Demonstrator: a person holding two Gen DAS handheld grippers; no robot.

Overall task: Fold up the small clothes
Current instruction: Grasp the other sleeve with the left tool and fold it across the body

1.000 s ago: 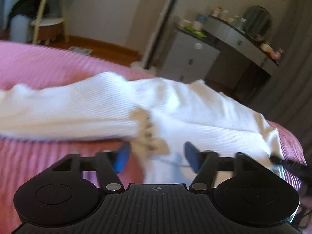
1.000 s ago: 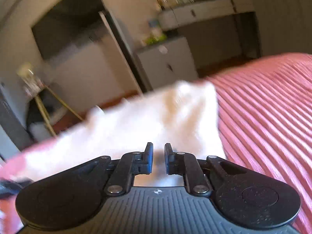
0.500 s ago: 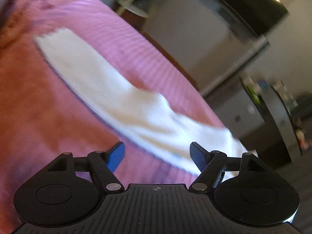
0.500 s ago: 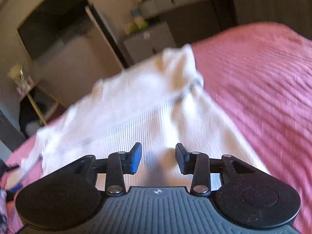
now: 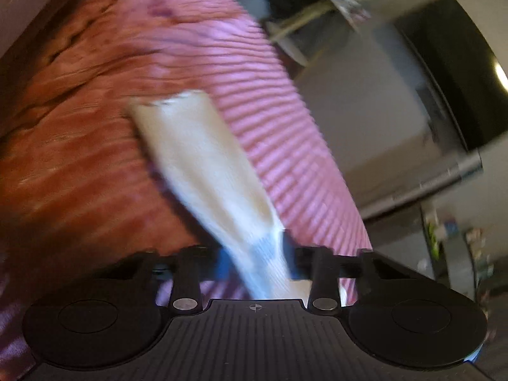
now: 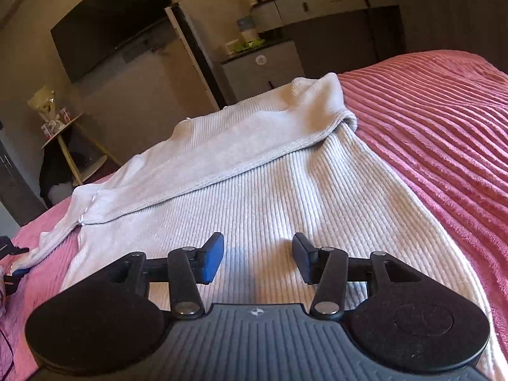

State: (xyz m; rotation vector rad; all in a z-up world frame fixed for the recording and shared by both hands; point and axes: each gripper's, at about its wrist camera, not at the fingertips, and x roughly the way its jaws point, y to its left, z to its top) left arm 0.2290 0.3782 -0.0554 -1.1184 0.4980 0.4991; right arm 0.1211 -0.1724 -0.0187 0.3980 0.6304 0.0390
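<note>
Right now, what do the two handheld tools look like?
Both match: left tool and right tool have black ribbed bodies with a small crosshair mark, two round black discs, silver pivot screws, black linkage arms and blue-faced pads. No hands, sleeves or cables visible.

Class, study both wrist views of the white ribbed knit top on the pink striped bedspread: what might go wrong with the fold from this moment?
1. The left gripper is closing on a narrow strip of the white ribbed knit top; such a thin bite may slip when pulled.
2. The right gripper is opening with nothing between its pads, so that side lies unpinned and may drag across the pink striped bedspread.
3. The folded-over flap lies skewed, which may leave an uneven fold.
</note>
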